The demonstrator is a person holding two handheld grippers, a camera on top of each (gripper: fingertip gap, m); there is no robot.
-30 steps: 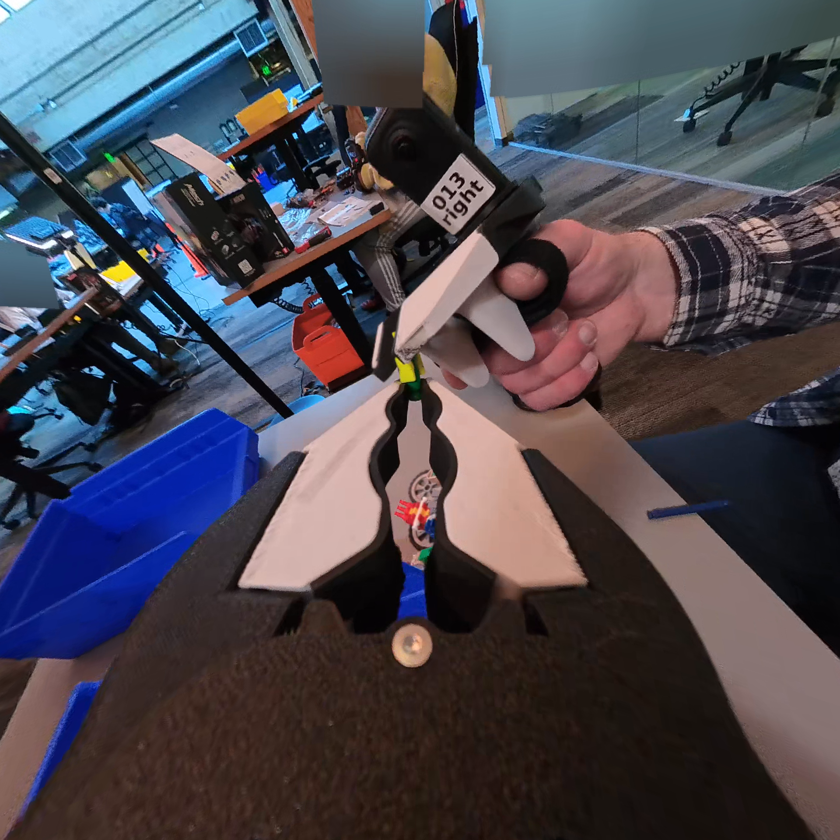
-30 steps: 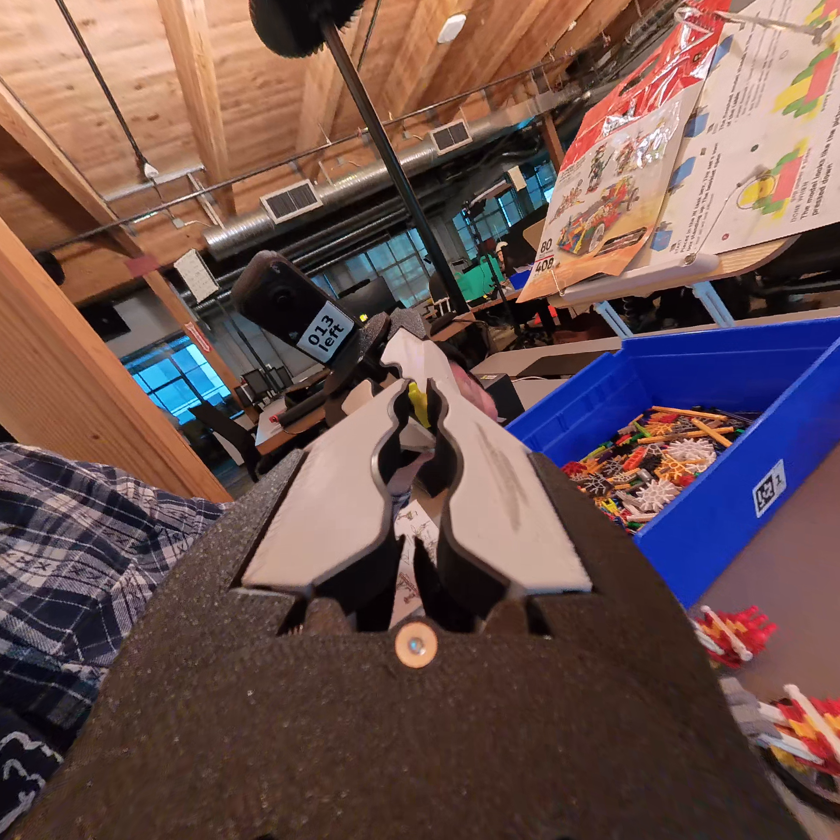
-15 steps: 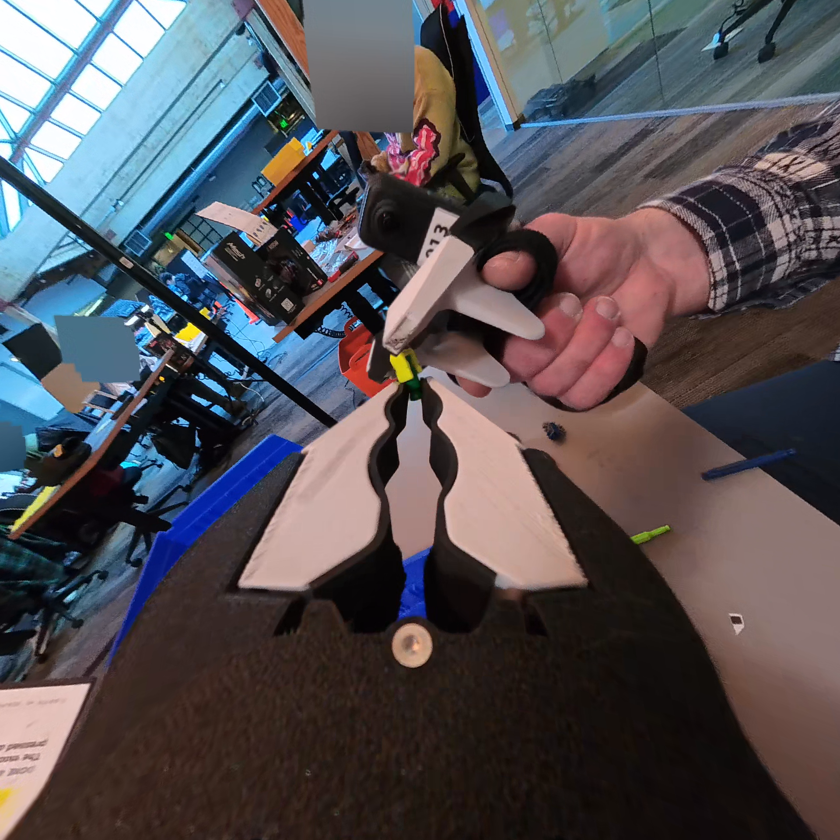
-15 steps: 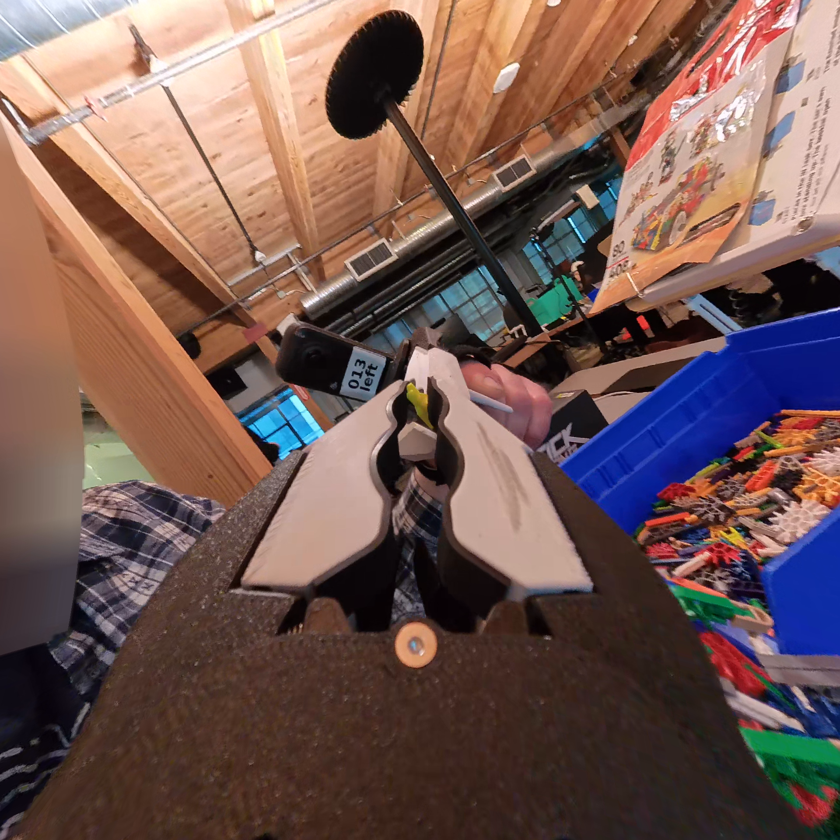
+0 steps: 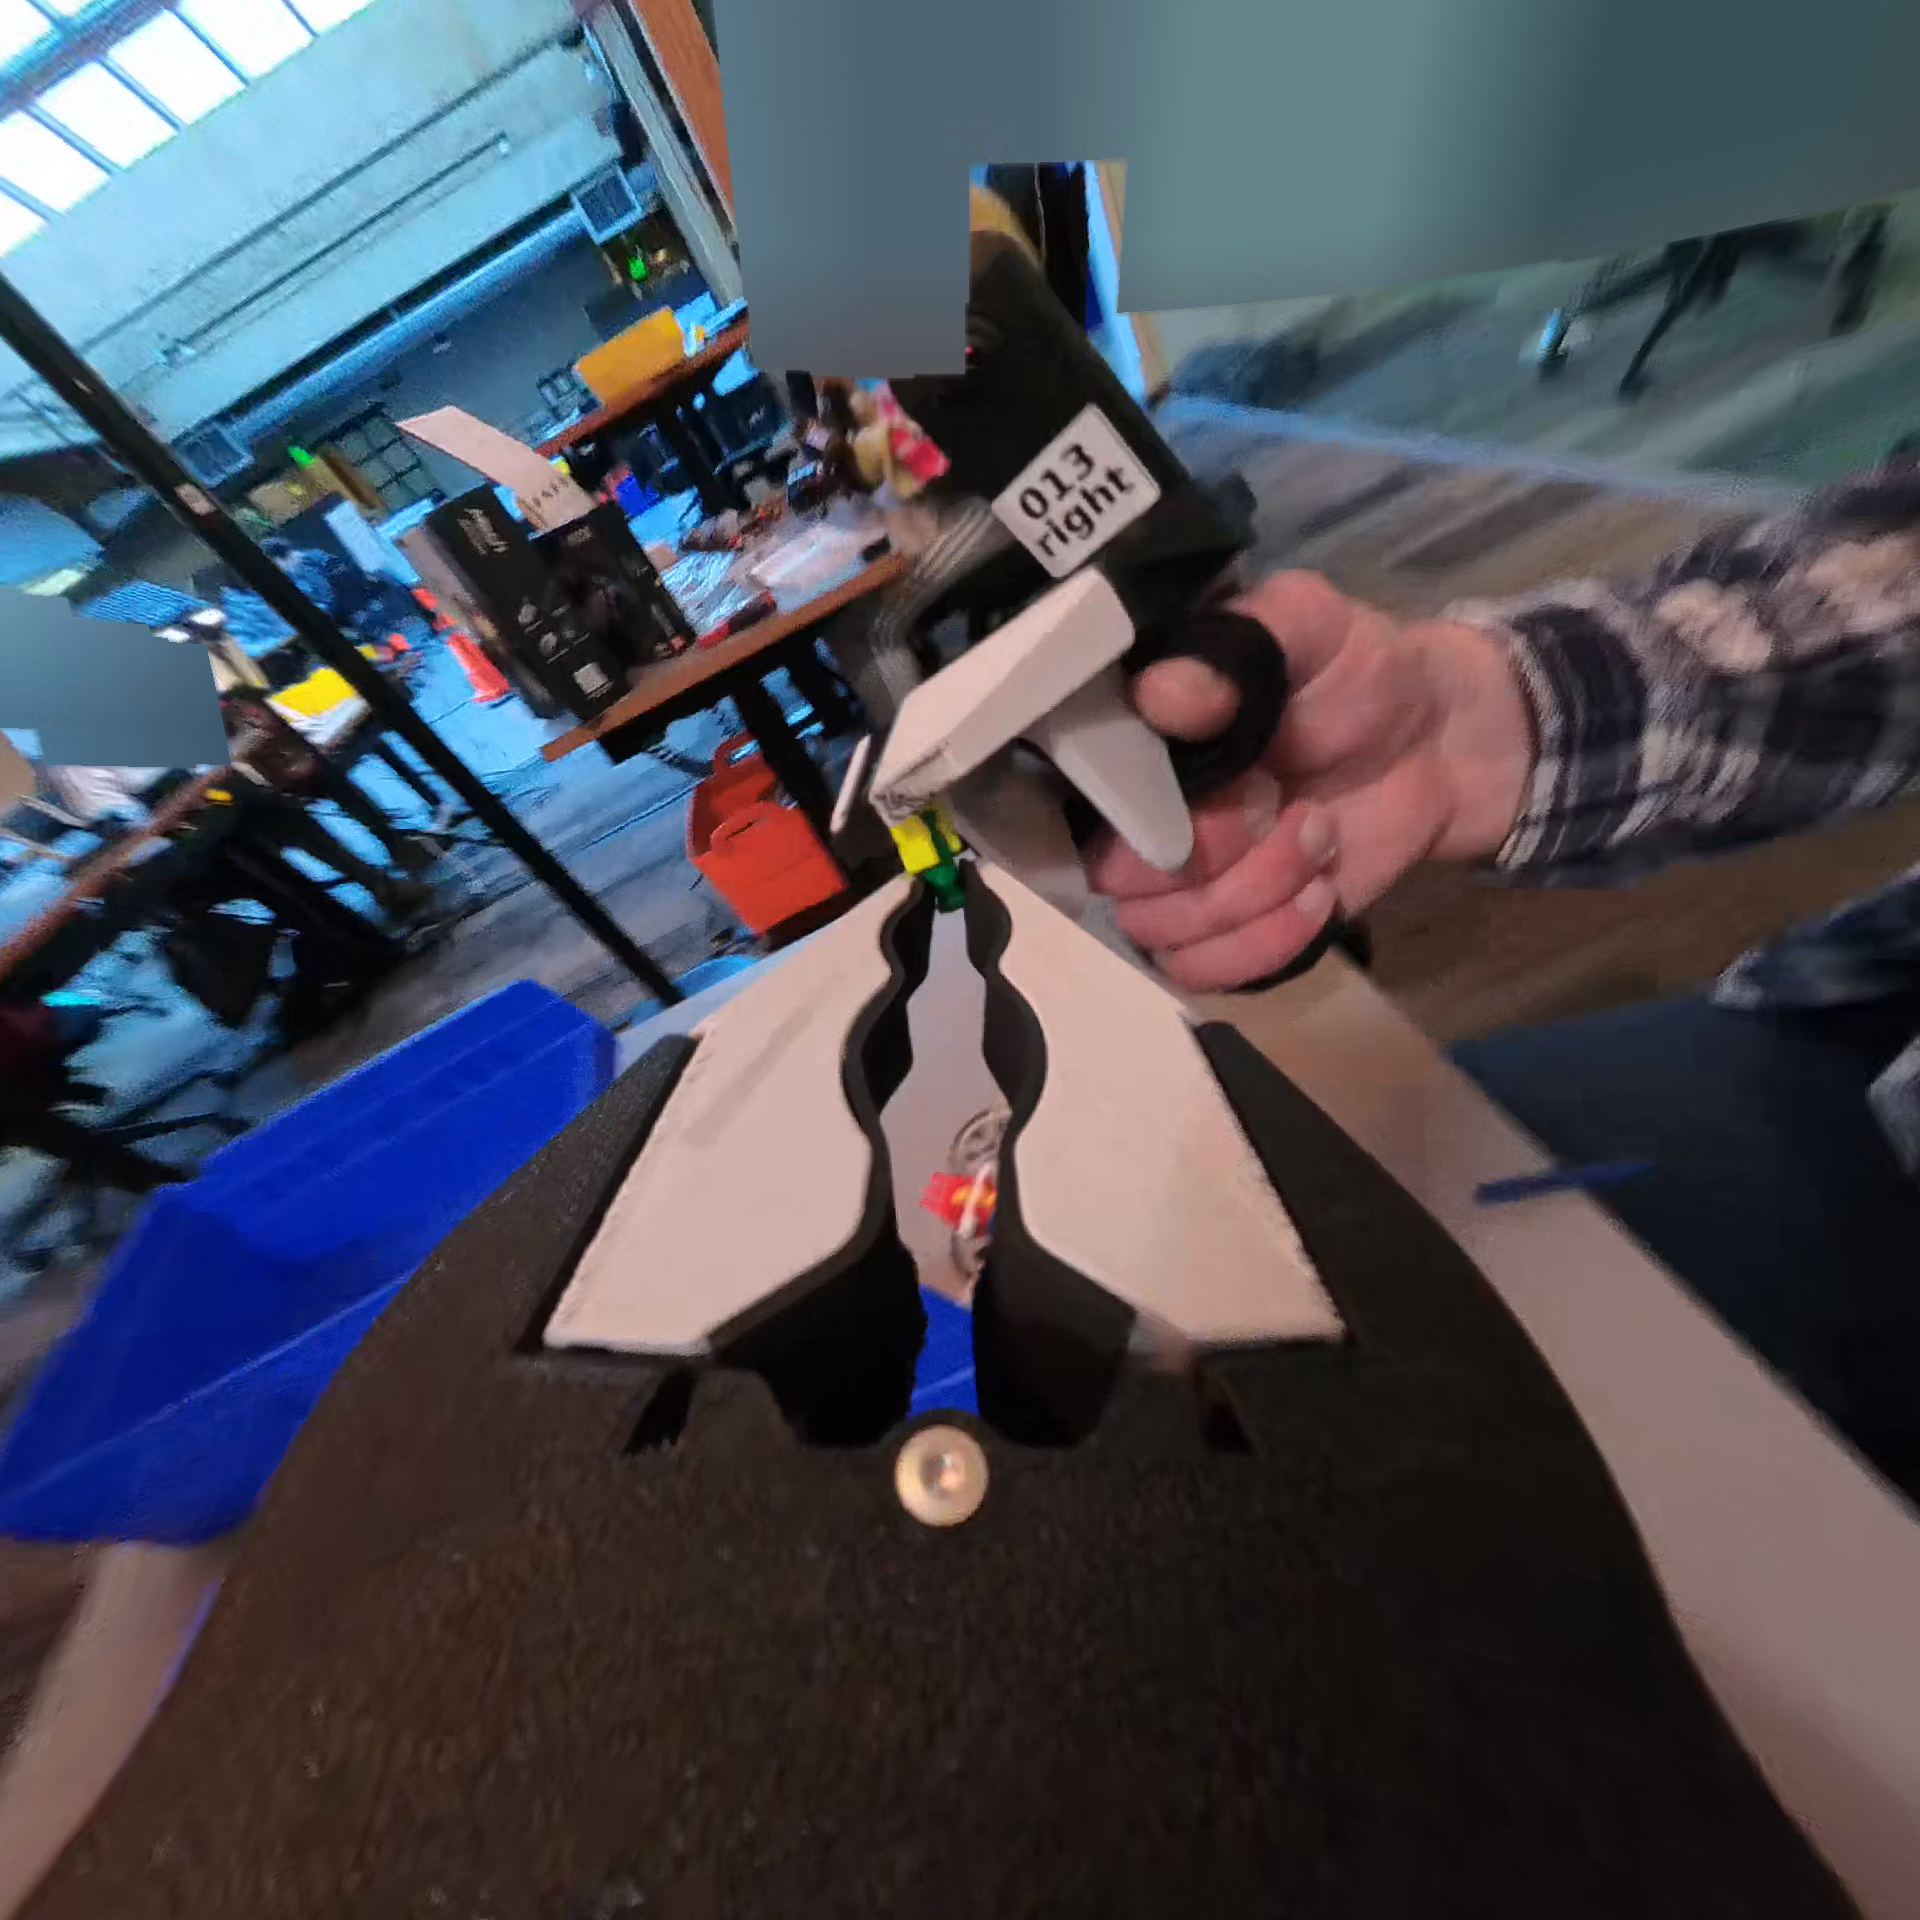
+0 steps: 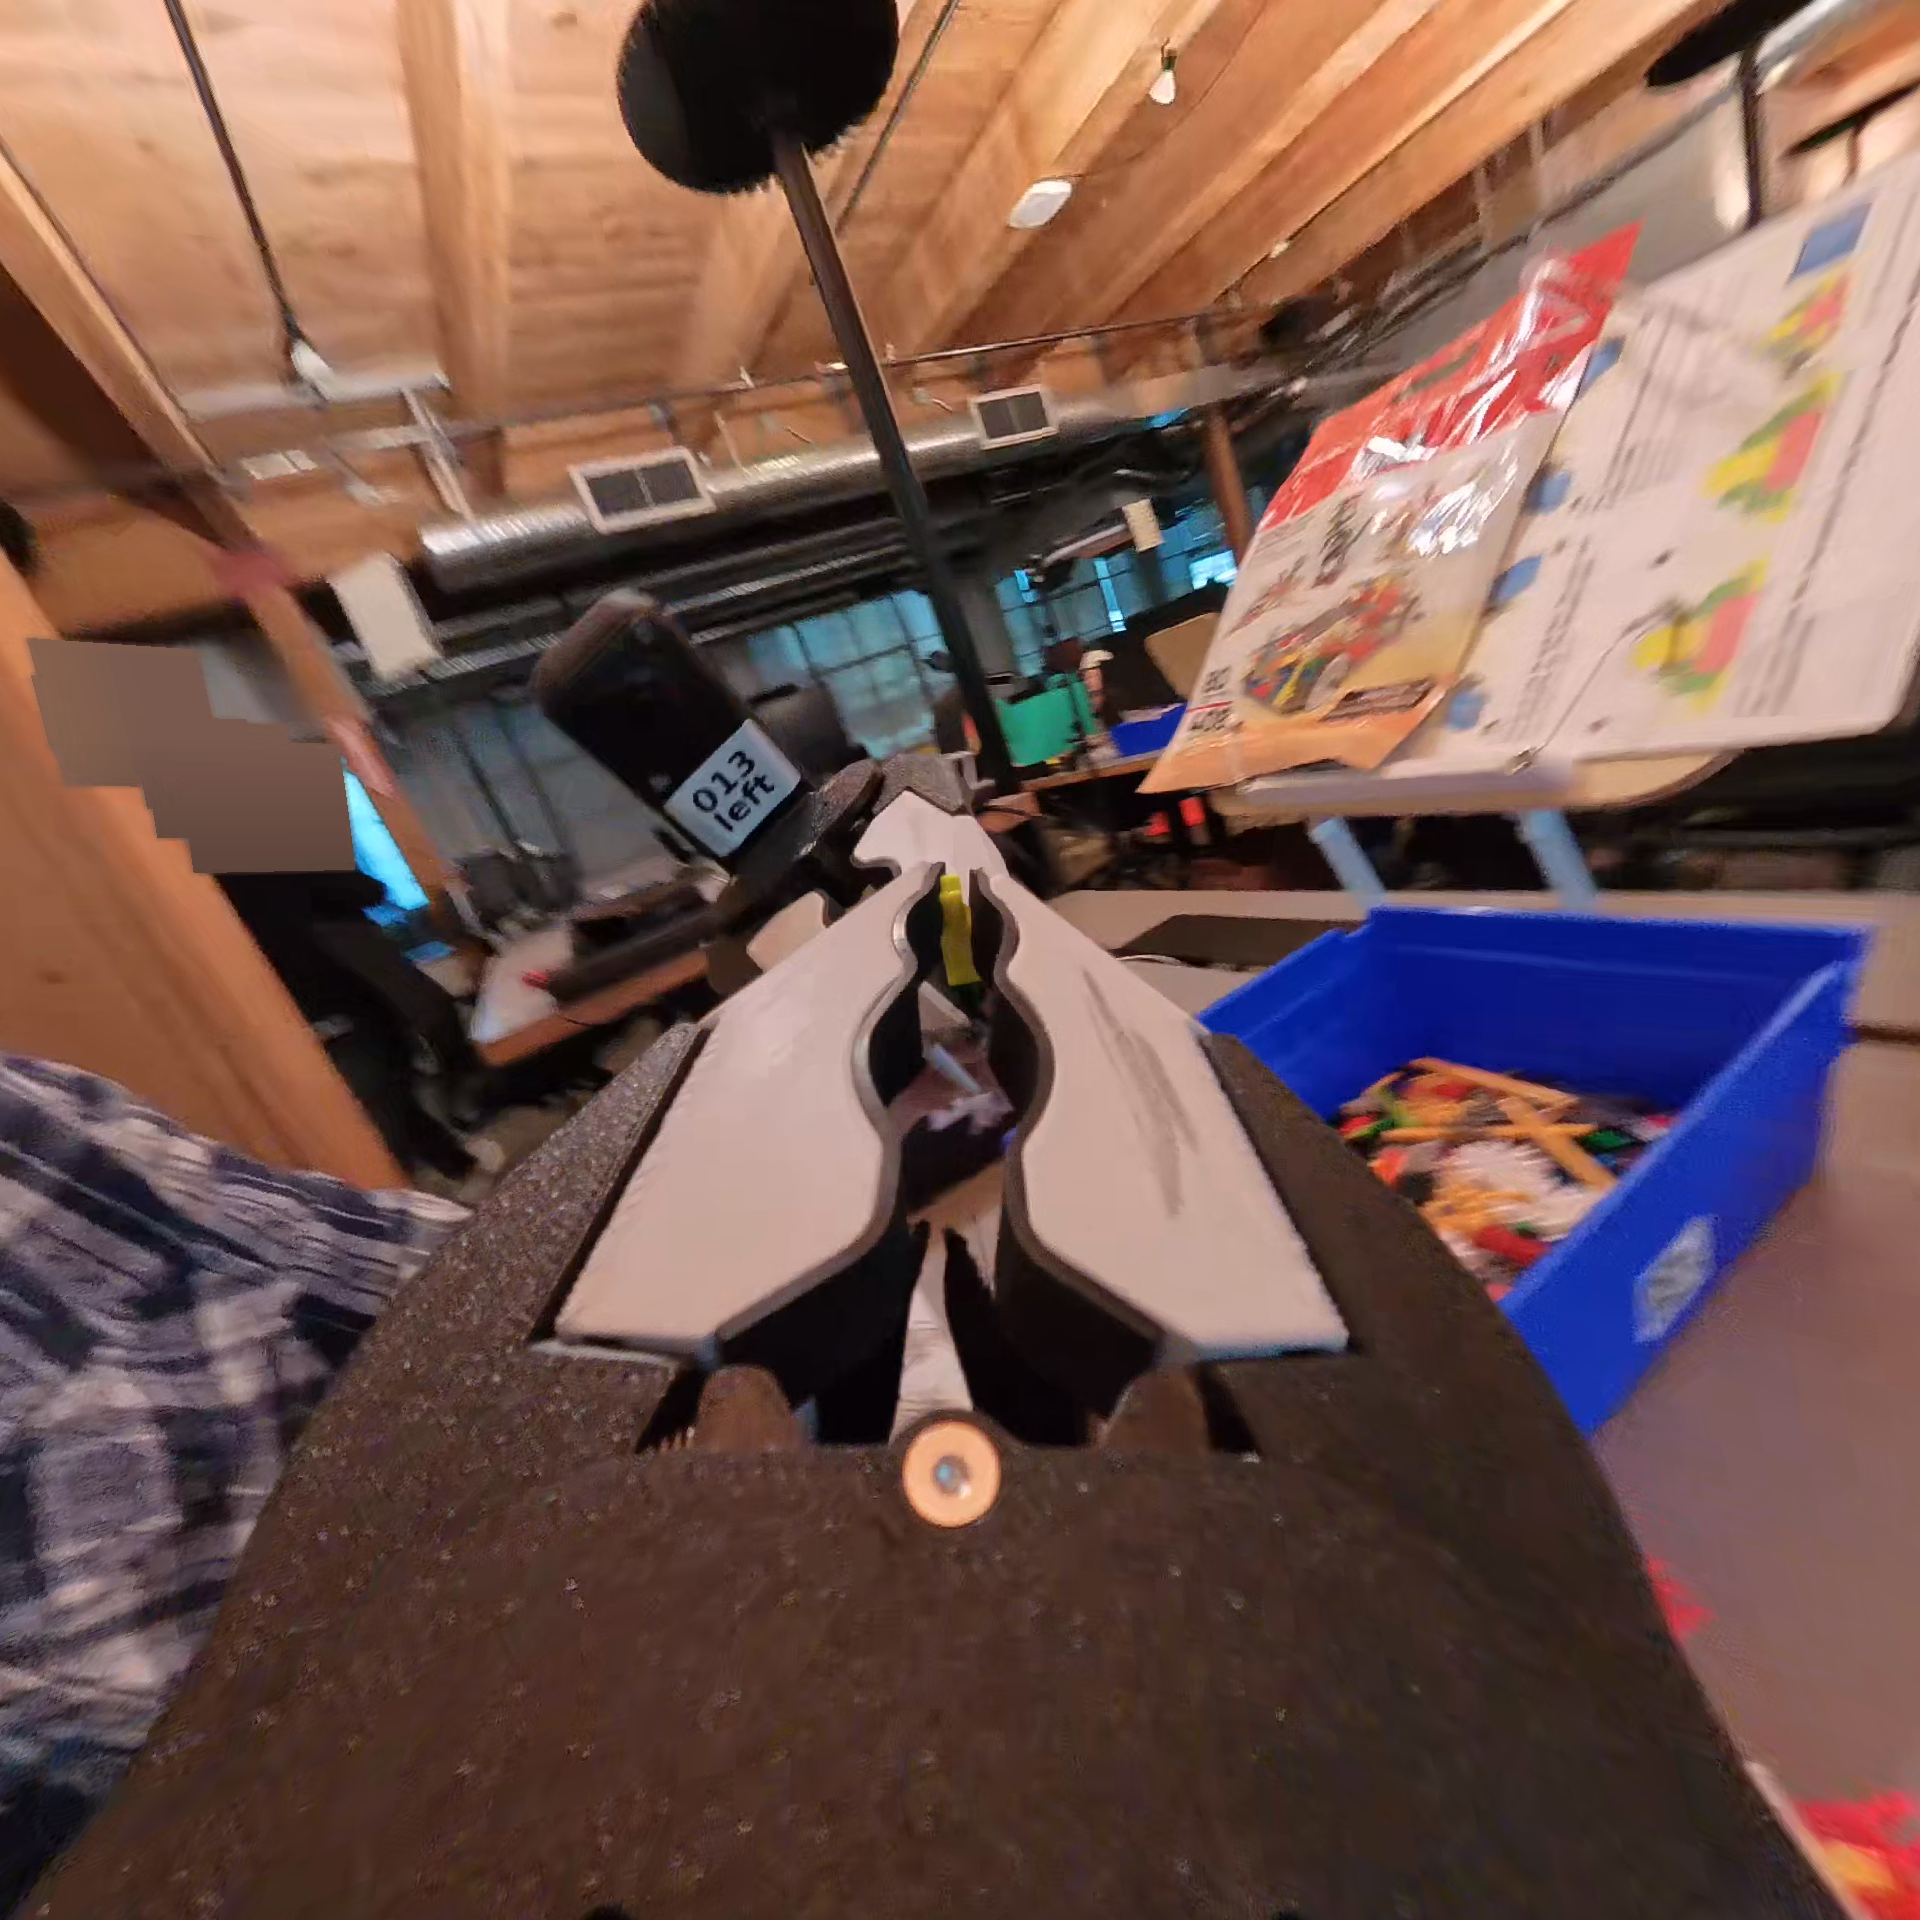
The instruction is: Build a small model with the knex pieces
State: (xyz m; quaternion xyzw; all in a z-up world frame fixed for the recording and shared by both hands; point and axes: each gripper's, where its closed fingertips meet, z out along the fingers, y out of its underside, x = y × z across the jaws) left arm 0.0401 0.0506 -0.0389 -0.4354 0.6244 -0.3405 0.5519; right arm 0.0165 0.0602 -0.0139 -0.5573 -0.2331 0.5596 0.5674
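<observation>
Grippers meet tip to tip above the worktop (image 5: 1662, 1455): left gripper (image 5: 940, 902) clenched on a green piece (image 5: 945, 885), right gripper (image 6: 961, 896) on the yellow piece (image 6: 954, 935) touching it. Both have swung in 0.5 seconds, grips unchanged, beside the blue bin (image 6: 1662, 1226).

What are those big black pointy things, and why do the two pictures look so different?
They are hand-held pinchers: a person squeezes one in each hand, and each carries a camera looking along its two fingers. One picture comes from the left gripper, the other from the right gripper. They point at each other, so each also shows the other one. The left gripper pinches a small green piece; the right pinches a yellow piece. The two pieces meet tip to tip. You can see a hand in a checked sleeve. On the table sits a blue bin full of colourful building-toy parts.
</observation>
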